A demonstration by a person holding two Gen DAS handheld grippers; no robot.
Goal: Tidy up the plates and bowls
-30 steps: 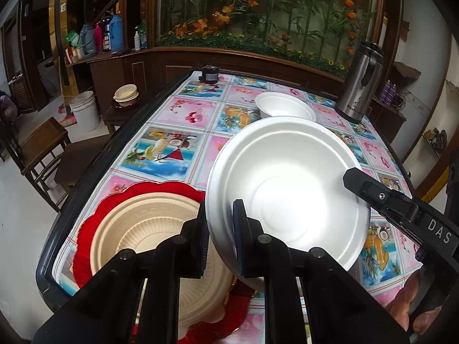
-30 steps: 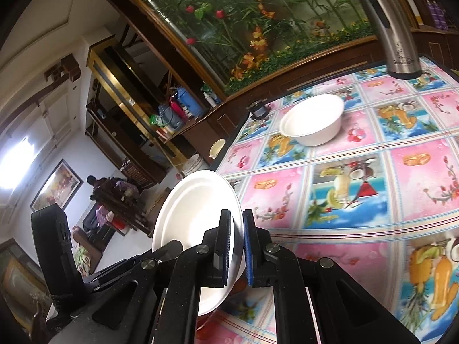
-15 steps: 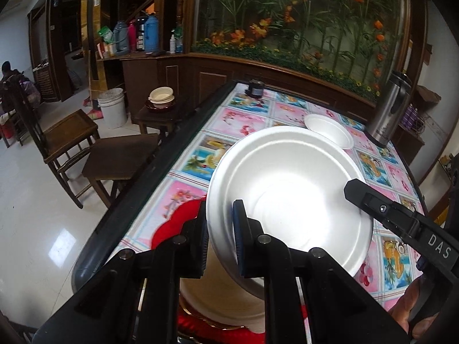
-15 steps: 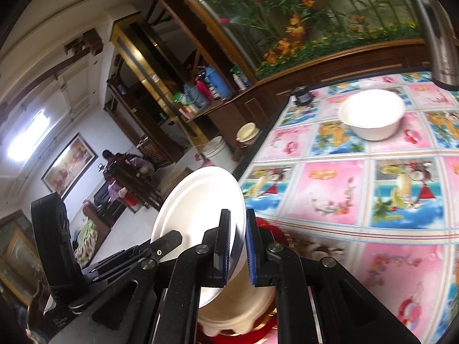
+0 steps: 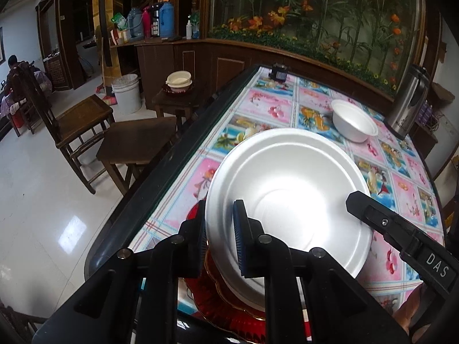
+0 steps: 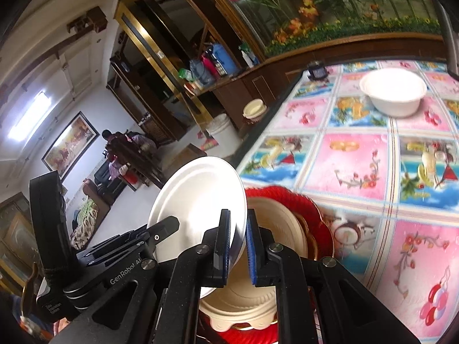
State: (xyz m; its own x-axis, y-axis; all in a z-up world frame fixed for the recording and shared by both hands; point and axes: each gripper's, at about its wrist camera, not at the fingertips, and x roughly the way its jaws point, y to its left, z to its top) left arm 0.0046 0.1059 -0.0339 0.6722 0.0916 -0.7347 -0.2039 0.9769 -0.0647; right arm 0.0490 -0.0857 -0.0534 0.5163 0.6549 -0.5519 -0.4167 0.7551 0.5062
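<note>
- Left tool (image 5: 219,238) clamps near rim of white plate (image 5: 287,200); right tool (image 6: 237,246) clamps its opposite rim.
- Plate held tilted above cream plate (image 6: 266,258) on red plate (image 6: 287,197), at tabletop (image 5: 258,106) near edge.
- White bowl (image 5: 354,123) farther back, well apart.
- Steel flask (image 5: 408,106) near far corner.

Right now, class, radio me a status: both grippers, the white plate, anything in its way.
Left gripper and right gripper both clamped on white plate. Plate hovering over cream plate on red plate. Nothing in the way.

Close wrist views, shared table (image 5: 183,146)
</note>
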